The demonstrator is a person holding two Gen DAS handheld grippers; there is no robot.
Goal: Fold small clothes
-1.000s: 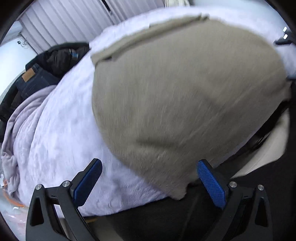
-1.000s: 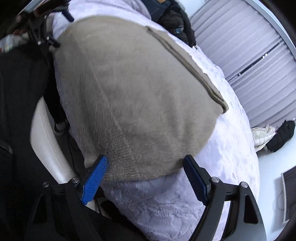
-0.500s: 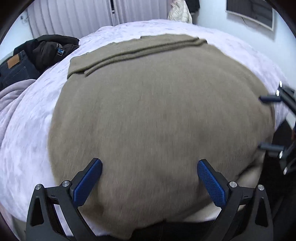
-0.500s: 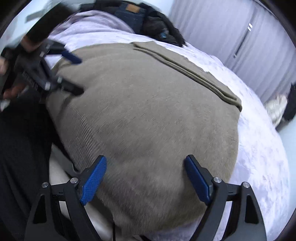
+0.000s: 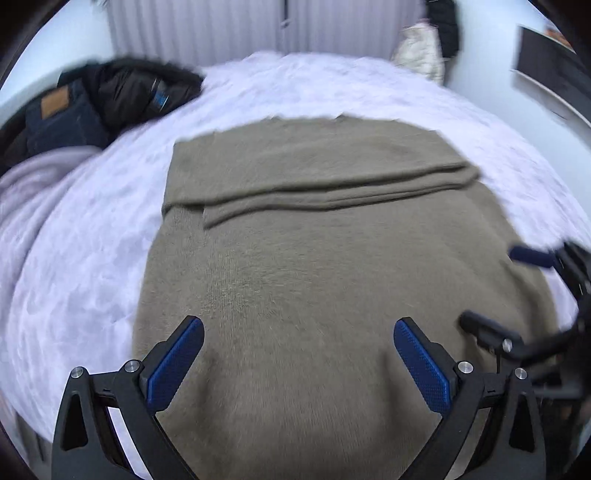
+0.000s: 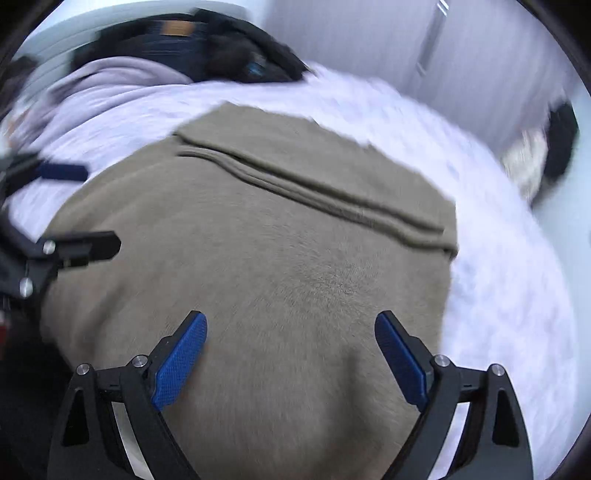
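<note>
A taupe knit garment [image 5: 332,251] lies spread flat on a pale lilac bed cover [image 5: 92,229], with folded sleeve layers across its far part [image 5: 332,188]. My left gripper [image 5: 298,332] is open above the garment's near middle, holding nothing. My right gripper [image 6: 291,328] is open above the same garment [image 6: 266,258], empty. Each gripper shows at the side of the other's view: the right one in the left wrist view [image 5: 517,295], the left one in the right wrist view [image 6: 70,210].
Dark jeans and a black jacket [image 5: 92,103] are piled at the bed's far left, beside a lilac blanket [image 5: 33,177]. Grey curtains [image 5: 258,29] hang behind. A cream and black heap [image 5: 424,51] sits far right by the wall.
Both grippers have swung from the bed's near edge to over the garment, facing the far side. More of the sweater's far folded part has come into view.
</note>
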